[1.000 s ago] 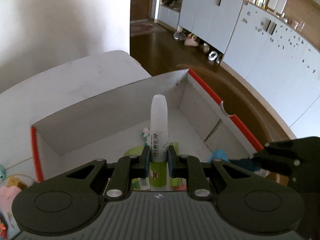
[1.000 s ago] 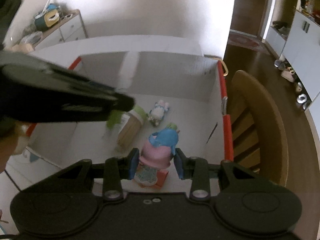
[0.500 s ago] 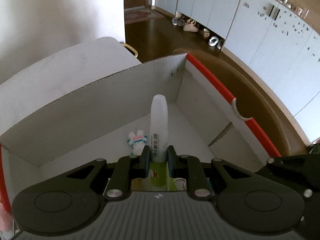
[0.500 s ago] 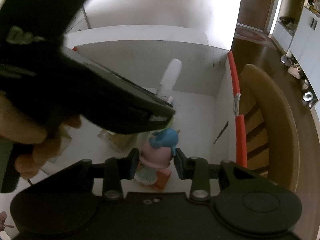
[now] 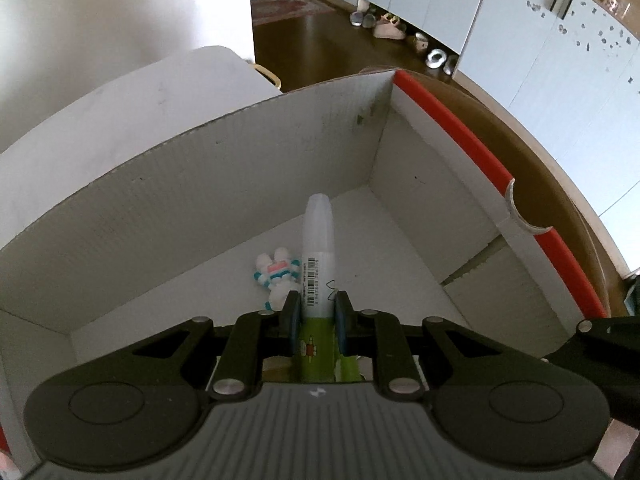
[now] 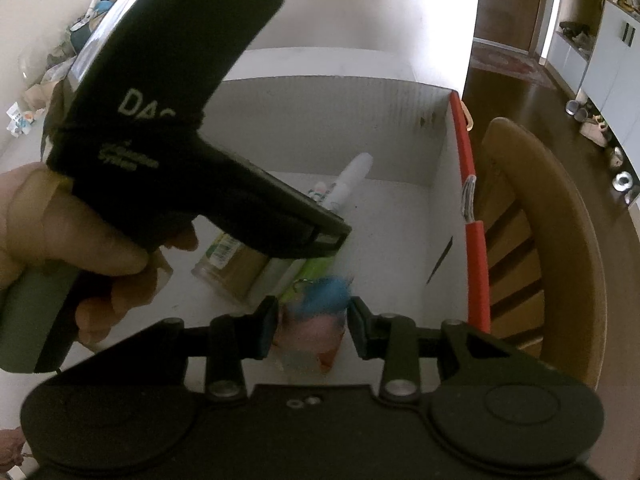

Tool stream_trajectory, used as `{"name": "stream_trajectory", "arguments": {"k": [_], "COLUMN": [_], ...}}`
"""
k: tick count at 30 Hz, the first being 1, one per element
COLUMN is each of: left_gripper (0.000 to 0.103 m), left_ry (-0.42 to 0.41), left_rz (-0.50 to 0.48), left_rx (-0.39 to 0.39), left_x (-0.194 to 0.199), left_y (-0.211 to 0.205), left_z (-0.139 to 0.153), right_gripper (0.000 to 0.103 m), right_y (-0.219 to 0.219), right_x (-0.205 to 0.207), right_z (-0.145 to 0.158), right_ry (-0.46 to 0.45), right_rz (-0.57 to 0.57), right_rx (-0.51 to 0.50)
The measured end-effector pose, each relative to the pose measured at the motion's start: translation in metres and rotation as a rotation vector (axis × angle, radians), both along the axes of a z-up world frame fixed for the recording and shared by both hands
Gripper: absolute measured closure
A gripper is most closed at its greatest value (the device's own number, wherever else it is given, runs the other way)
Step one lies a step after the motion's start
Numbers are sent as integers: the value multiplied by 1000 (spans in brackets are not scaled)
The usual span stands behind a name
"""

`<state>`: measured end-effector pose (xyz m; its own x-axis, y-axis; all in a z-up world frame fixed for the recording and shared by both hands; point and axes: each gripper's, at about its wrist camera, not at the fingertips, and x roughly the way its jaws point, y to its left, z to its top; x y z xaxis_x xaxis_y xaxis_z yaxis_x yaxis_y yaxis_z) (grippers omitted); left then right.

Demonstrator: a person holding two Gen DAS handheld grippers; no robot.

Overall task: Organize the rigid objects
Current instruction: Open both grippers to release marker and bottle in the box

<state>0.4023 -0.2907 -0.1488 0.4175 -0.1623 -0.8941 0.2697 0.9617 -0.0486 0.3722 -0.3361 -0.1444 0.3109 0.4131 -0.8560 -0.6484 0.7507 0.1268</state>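
Left hand-held gripper (image 5: 314,312) clamping barcoded glue tube (image 5: 318,264), "DA" on casing, right hand-held gripper (image 6: 312,320) open around blurred toy (image 6: 320,312)

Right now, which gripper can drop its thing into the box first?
Probably the left. The left gripper holds the glue tube low over the box floor. The right gripper looks open around the blurred pink-and-blue toy.

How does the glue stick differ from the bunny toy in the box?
The glue stick is a long tube, white above green; the bunny toy is small, white with teal and pink. The left gripper holds the glue stick off the floor; the bunny lies loose on it. Both are over the same box.
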Motion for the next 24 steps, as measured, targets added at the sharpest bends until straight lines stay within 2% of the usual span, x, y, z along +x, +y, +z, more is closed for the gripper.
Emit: {"name": "stream_trajectory", "arguments": {"k": [10, 17, 18, 24], "left_gripper": [85, 85, 85, 85], "left_ry": [7, -32, -35, -79], "left_rz": [29, 46, 48, 45], "left_rx": [0, 12, 13, -11], "left_x": [-13, -29, -20, -36], "left_y": [2, 6, 0, 7], "left_z": [2, 8, 7, 22], "right_gripper": [59, 55, 55, 51], "right_y": [2, -1, -2, -8], "right_x": [-6, -9, -10, -13], "right_z": [4, 9, 11, 19], "right_ry": [-10, -23, -24, -38], "right_rz": [5, -7, -10, -31], "right_rx": [-8, 1, 3, 17]}}
